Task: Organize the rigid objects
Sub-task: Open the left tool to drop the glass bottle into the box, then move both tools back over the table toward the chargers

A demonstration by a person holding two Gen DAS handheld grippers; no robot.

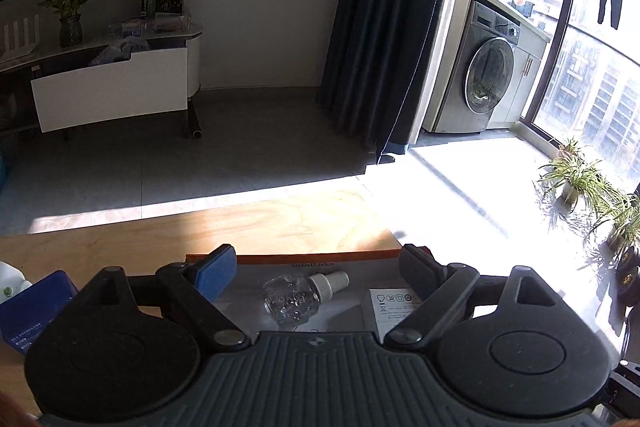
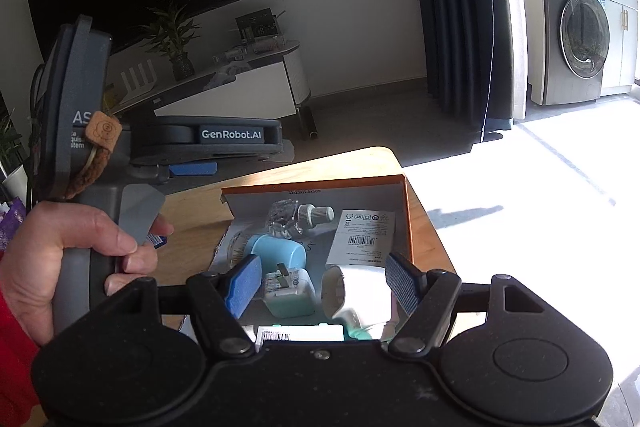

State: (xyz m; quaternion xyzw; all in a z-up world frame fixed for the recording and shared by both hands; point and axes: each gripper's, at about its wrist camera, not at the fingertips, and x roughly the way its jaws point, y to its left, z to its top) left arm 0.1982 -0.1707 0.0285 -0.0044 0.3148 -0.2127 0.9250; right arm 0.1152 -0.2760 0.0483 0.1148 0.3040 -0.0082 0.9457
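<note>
- The left gripper [image 1: 316,269] is being held spread above one clear dropper bottle [image 1: 298,297], untouched, at lower centre.
- The right gripper [image 2: 322,281] is being held spread over the orange-edged box [image 2: 408,211]; bare worktop [image 2: 192,207] is being left at its left.

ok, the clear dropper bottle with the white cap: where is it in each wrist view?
Left wrist: clear dropper bottle lies bottom centre, on the floor of the orange-edged box, between the open fingers of the left claw, untouched.
Right wrist: same bottle sits mid-frame near the box's far wall, beyond the light blue container.
Shared landmark: the white barcode label to the bottle's right.
</note>
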